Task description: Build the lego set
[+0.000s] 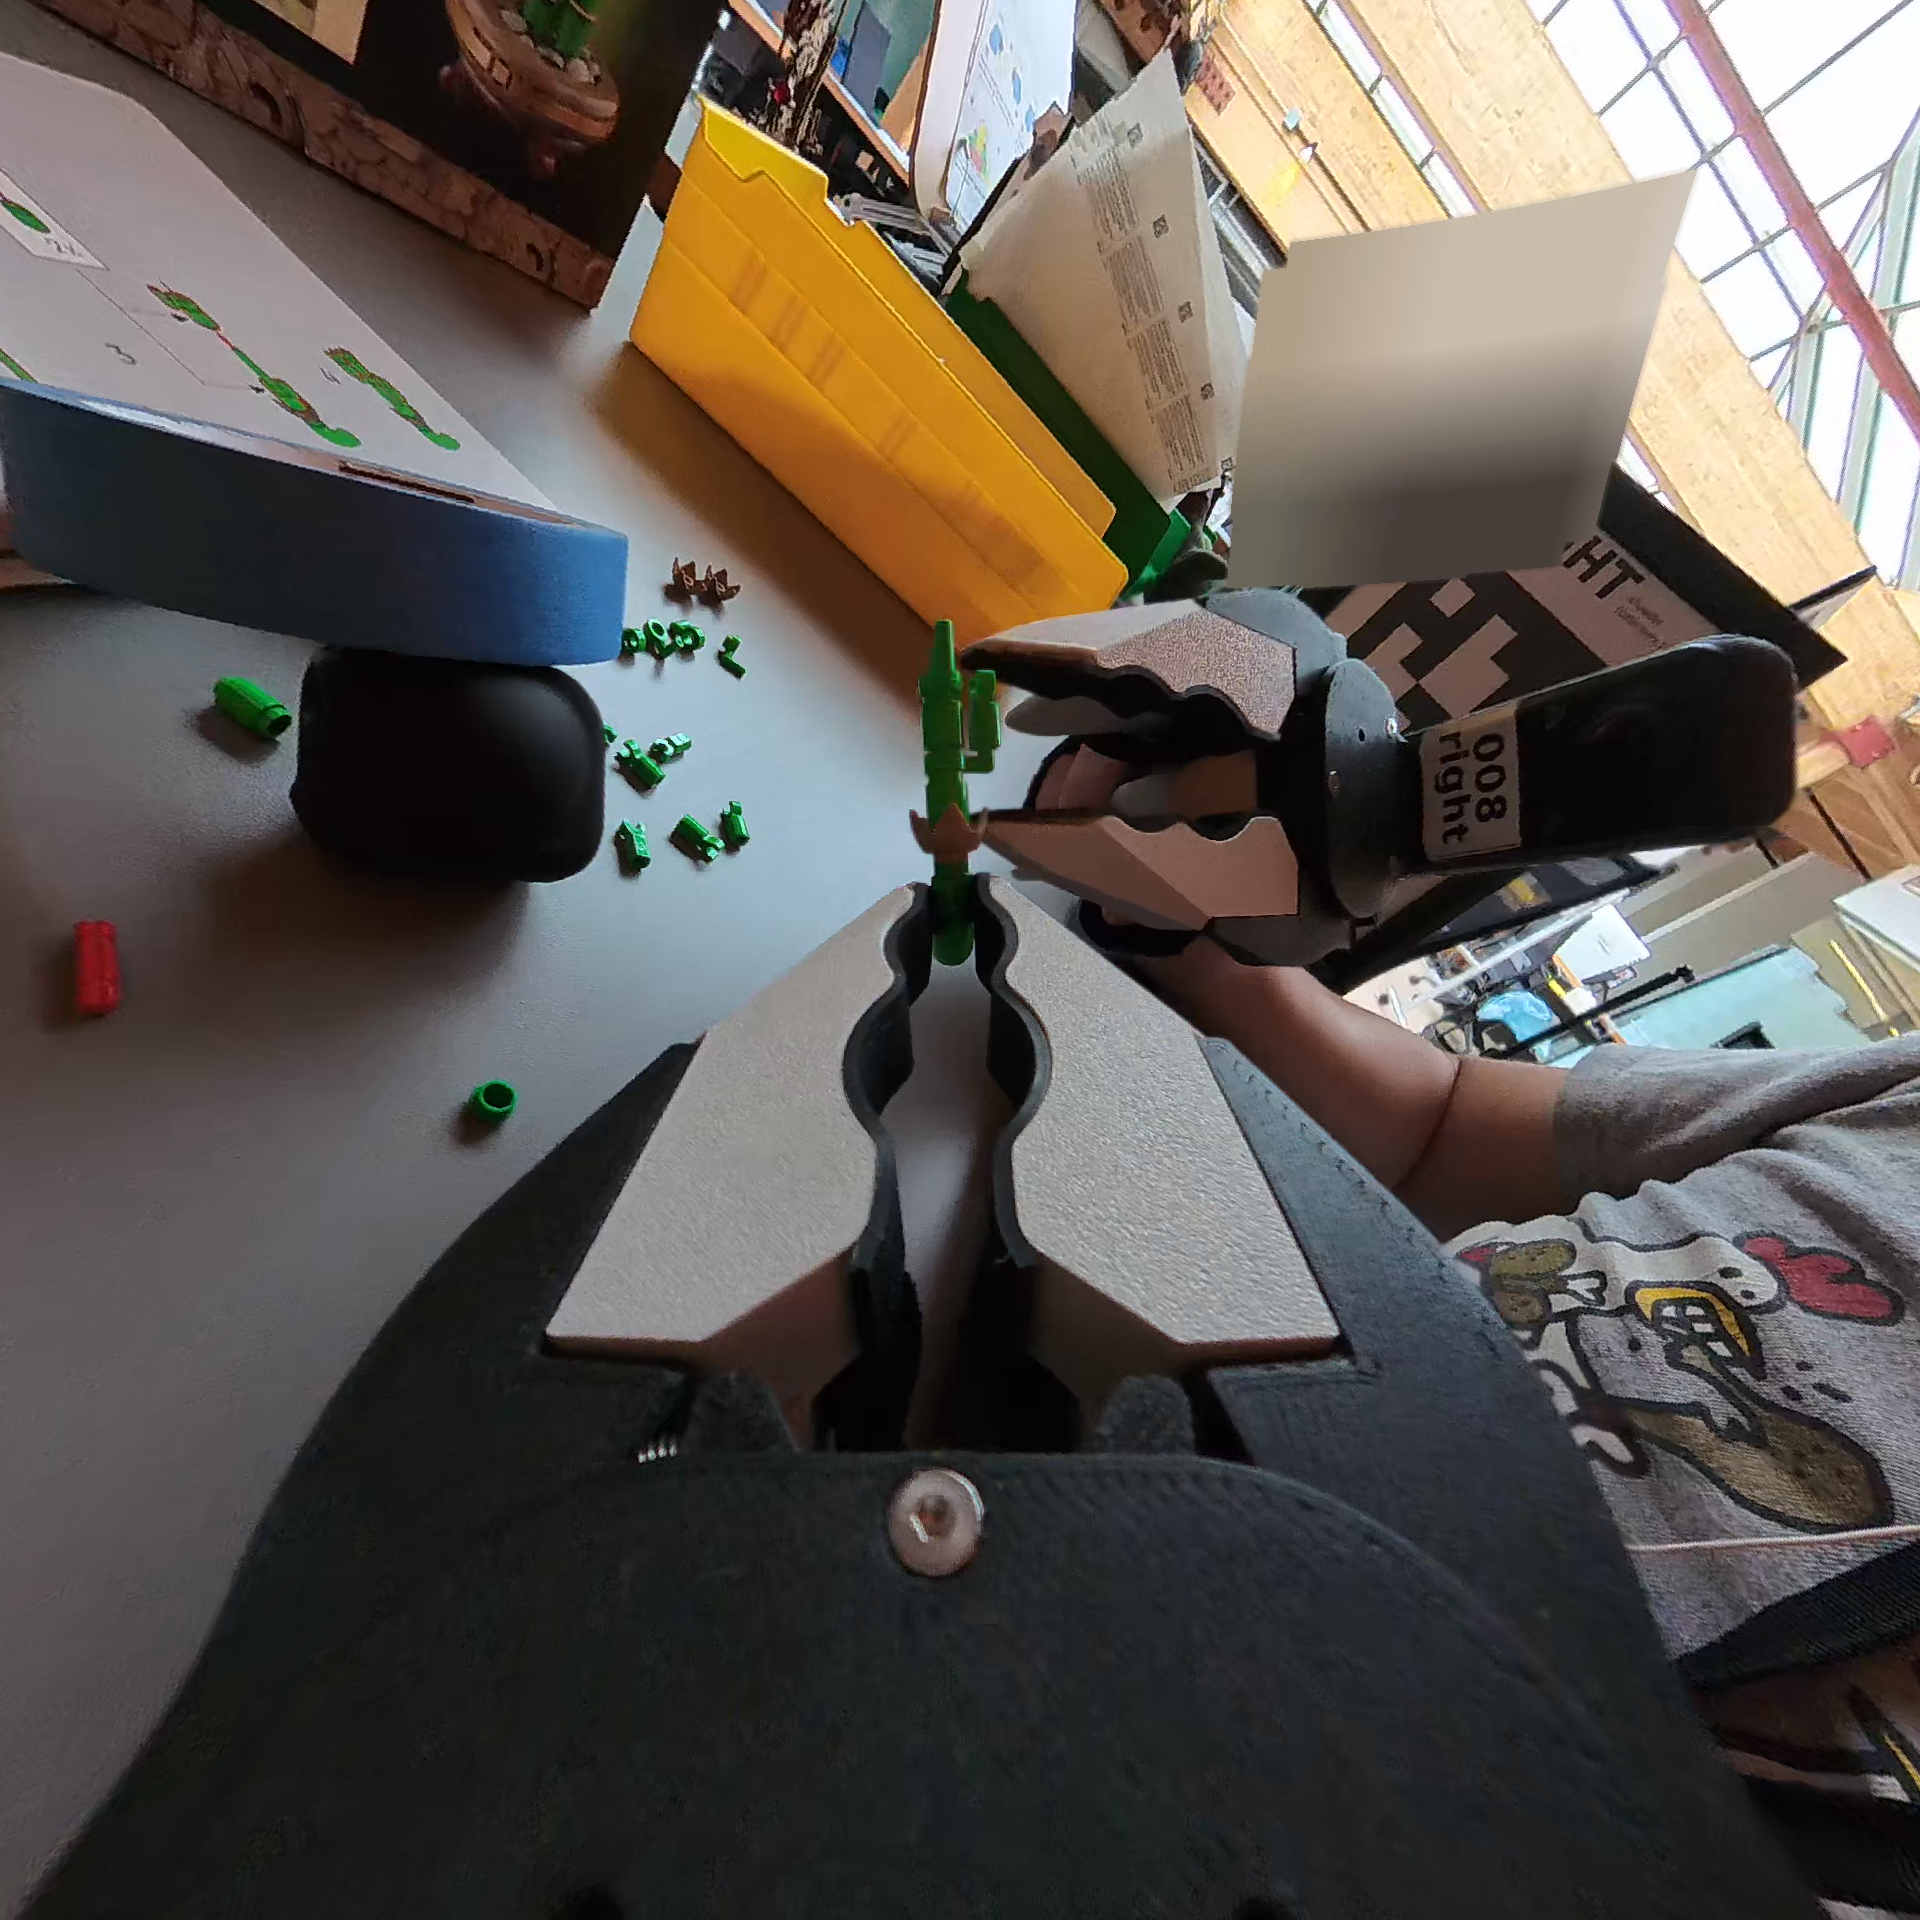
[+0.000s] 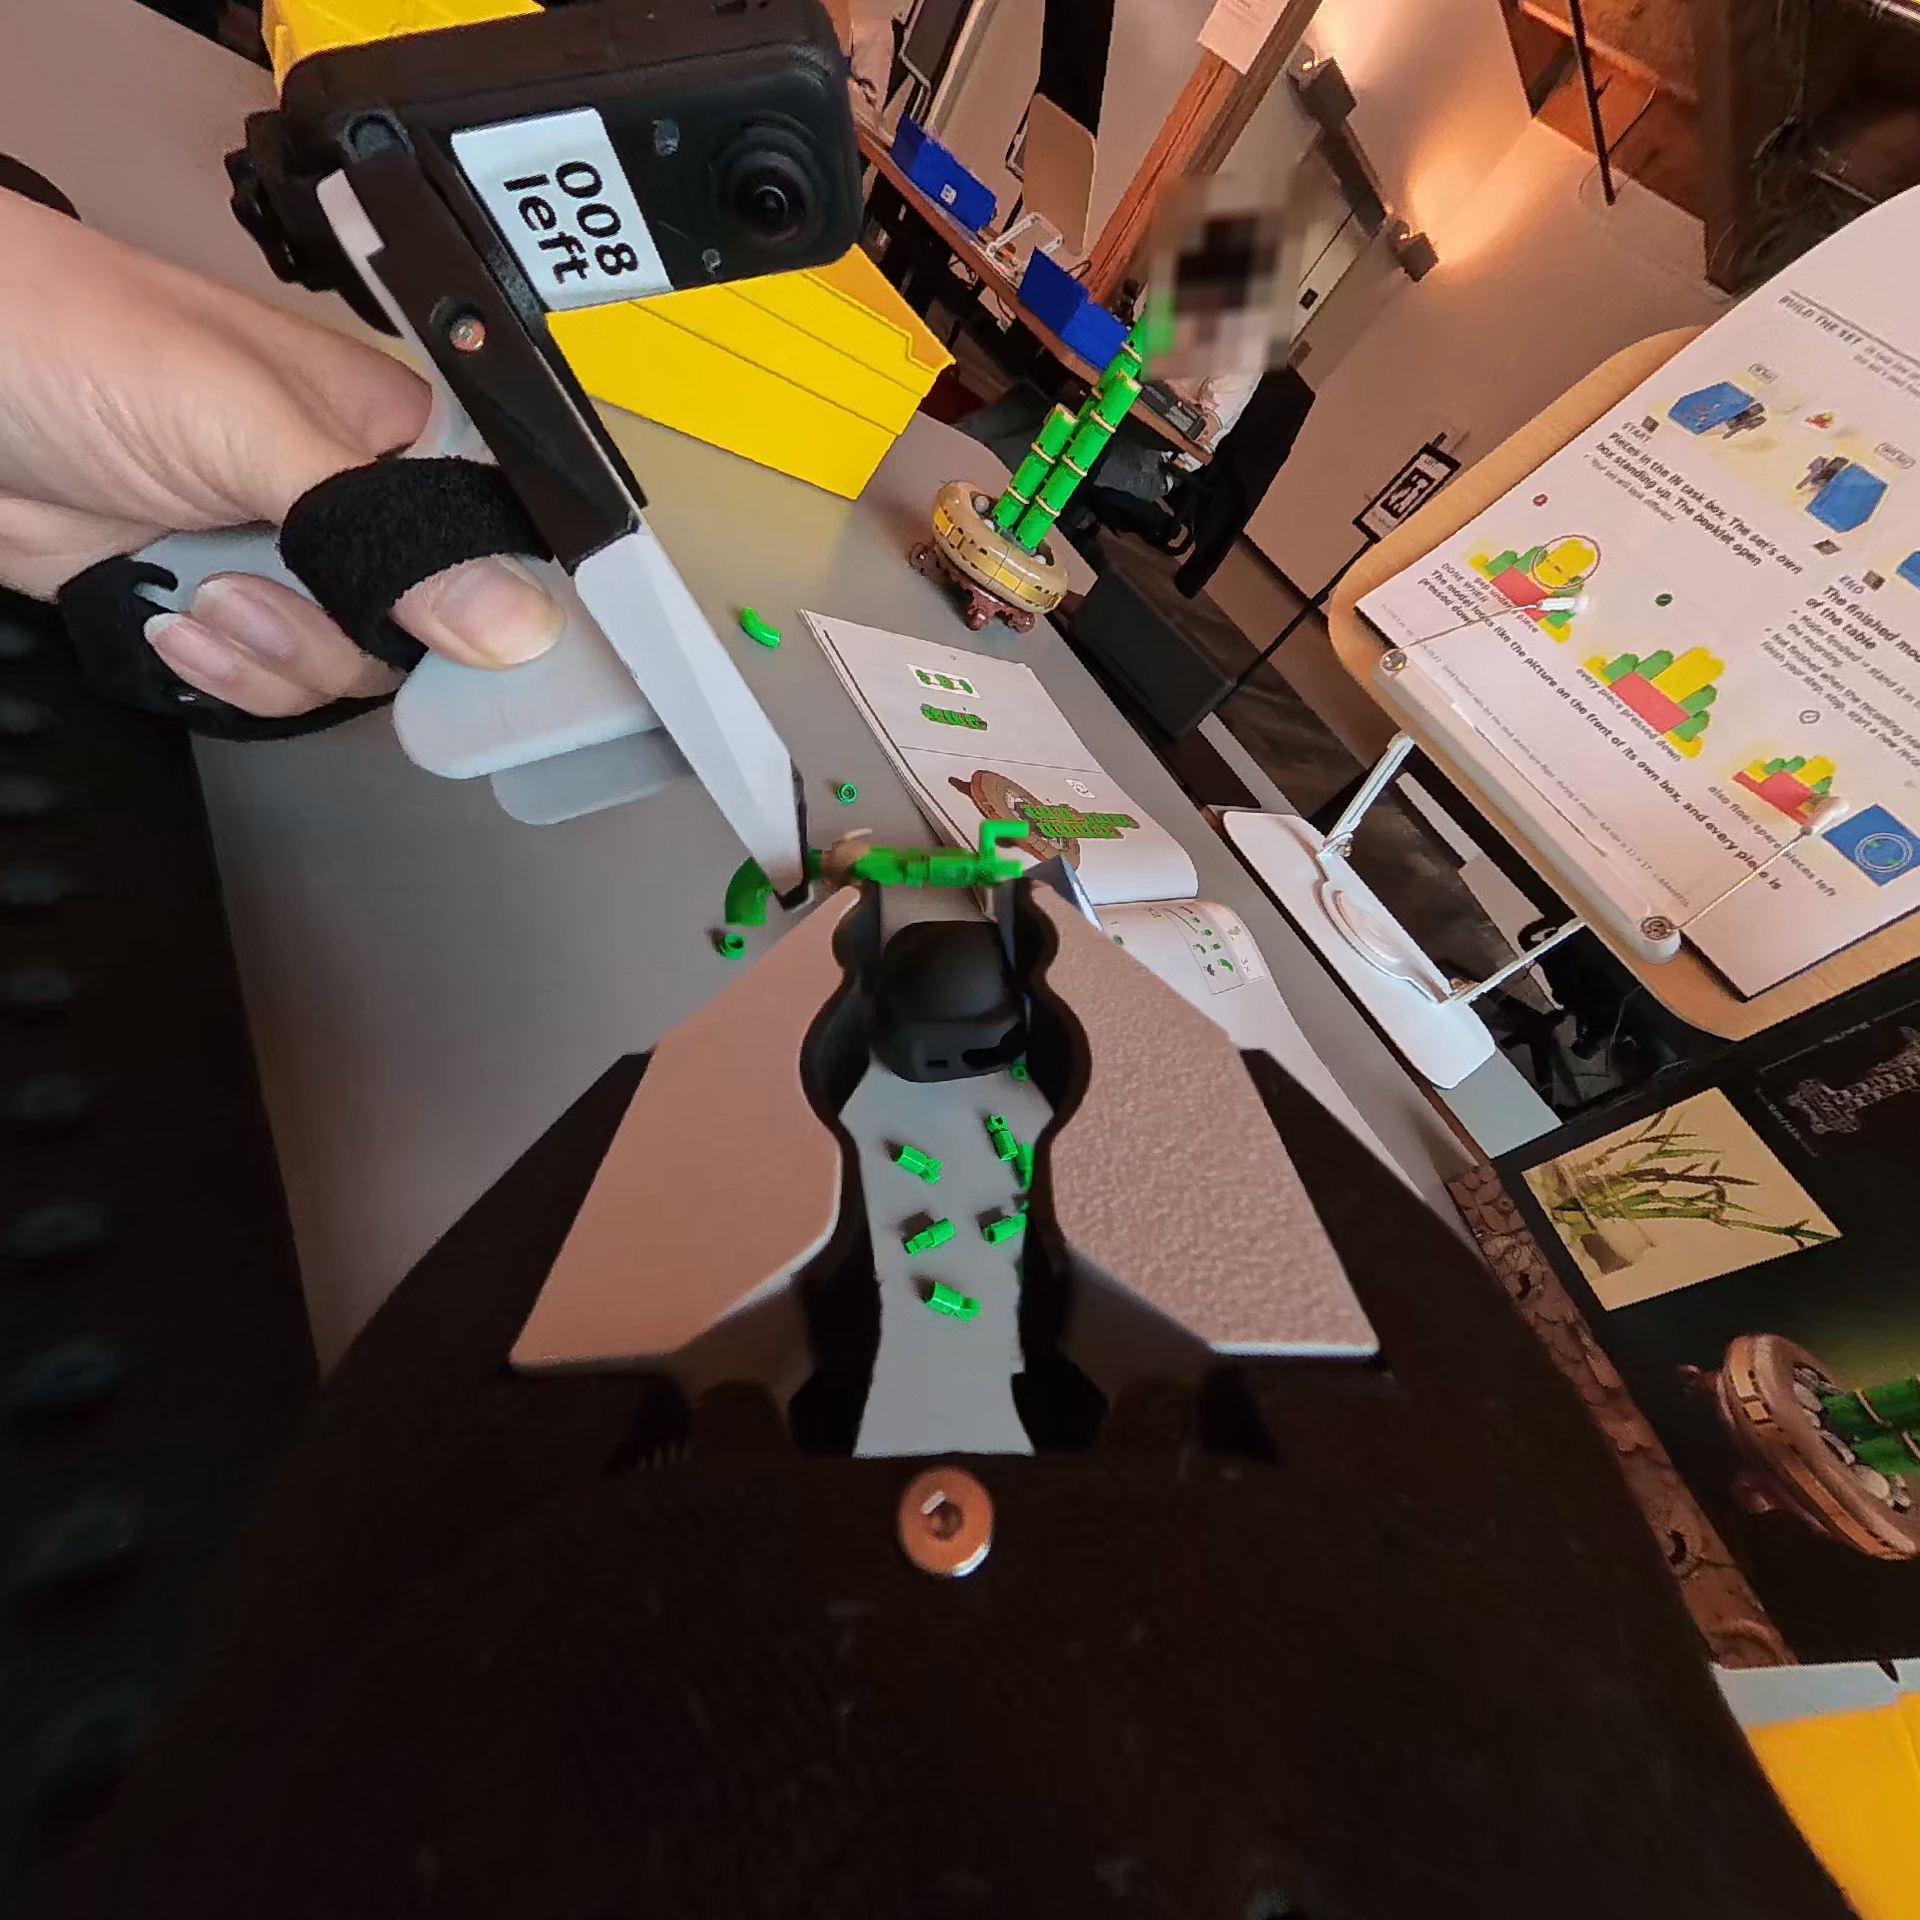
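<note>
Up close, my left gripper (image 1: 951, 914) pinched the green stem (image 1: 951, 769) at its base, right gripper (image 1: 977, 738) spread wide around it, only the right view caught the bamboo model (image 2: 1039, 499), booklet (image 2: 997, 748), loose bits (image 2: 940, 1236).

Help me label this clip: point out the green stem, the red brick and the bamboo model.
green stem (image 1: 948, 769), left wrist view, middle of its shaft
red brick (image 1: 96, 966), left wrist view, its middle
bamboo model (image 2: 1060, 468), right wrist view, its green stalks
</note>
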Motion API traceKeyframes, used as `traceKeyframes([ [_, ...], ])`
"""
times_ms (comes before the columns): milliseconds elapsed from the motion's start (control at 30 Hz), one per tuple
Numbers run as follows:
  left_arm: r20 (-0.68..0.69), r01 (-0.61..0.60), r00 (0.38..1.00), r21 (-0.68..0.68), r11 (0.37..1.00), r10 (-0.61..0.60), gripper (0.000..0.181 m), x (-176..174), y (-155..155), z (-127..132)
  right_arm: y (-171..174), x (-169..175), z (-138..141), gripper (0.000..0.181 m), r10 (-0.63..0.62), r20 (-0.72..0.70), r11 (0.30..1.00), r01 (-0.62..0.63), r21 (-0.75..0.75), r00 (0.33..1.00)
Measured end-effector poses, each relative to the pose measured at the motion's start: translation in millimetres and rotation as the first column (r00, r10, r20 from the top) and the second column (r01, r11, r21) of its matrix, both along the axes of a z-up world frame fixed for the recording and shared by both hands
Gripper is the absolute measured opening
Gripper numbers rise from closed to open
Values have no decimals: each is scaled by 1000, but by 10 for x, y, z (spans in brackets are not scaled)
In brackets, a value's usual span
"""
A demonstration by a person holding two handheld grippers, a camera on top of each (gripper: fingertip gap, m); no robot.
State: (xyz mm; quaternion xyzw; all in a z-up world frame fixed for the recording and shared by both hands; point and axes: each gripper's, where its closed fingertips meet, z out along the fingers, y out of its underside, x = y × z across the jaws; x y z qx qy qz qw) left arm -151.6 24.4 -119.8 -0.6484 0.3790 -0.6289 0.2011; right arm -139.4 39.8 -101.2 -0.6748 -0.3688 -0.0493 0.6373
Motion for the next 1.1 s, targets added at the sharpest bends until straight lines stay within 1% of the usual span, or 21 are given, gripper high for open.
traceKeyframes([
  [67,22,-8,1000,-32,999,9,5,-20,31,24,-27,-1,33,30,20,-41,1000,-20,2,999],
  [133,45,-9,999,-65,998,12,5,-39,50,49,-54,45,84,31,25,-85,1000,-24,14,996],
  [233,80,-5,997,-111,994,14,5,-65,74,87,-46,235,123,31,-18,-127,1000,20,15,992],
  [300,106,0,994,-135,991,15,5,-83,84,121,-20,411,82,31,-63,-137,998,61,-21,989],
  [433,138,-10,990,-167,986,34,5,-117,126,153,54,791,-211,27,-185,-153,966,150,-212,971],
  [533,155,-18,987,-163,987,44,5,-133,141,179,87,872,-383,19,-189,-187,933,118,-339,964],
  [600,167,-23,985,-147,989,48,5,-143,140,201,114,874,-583,16,-185,-194,880,74,-469,963],
  [667,176,-28,983,-130,991,51,5,-152,135,220,138,924,-788,16,-186,-151,821,69,-567,971],
  [700,183,-26,982,-123,992,49,5,-157,129,231,150,936,-844,15,-174,-136,807,62,-587,975],
  [800,193,-27,980,-106,994,47,5,-165,116,250,184,952,-881,15,-129,-109,800,38,-598,986],
  [867,190,-25,981,-95,995,43,5,-159,106,249,196,949,-900,15,-67,-71,794,10,-608,995],
  [967,186,-15,982,-83,996,30,5,-146,86,243,198,907,-929,14,37,-37,751,-53,-659,999],
  [1100,200,-14,980,-45,999,23,4,-153,59,274,294,918,-852,13,94,-27,700,-85,-709,995],
])
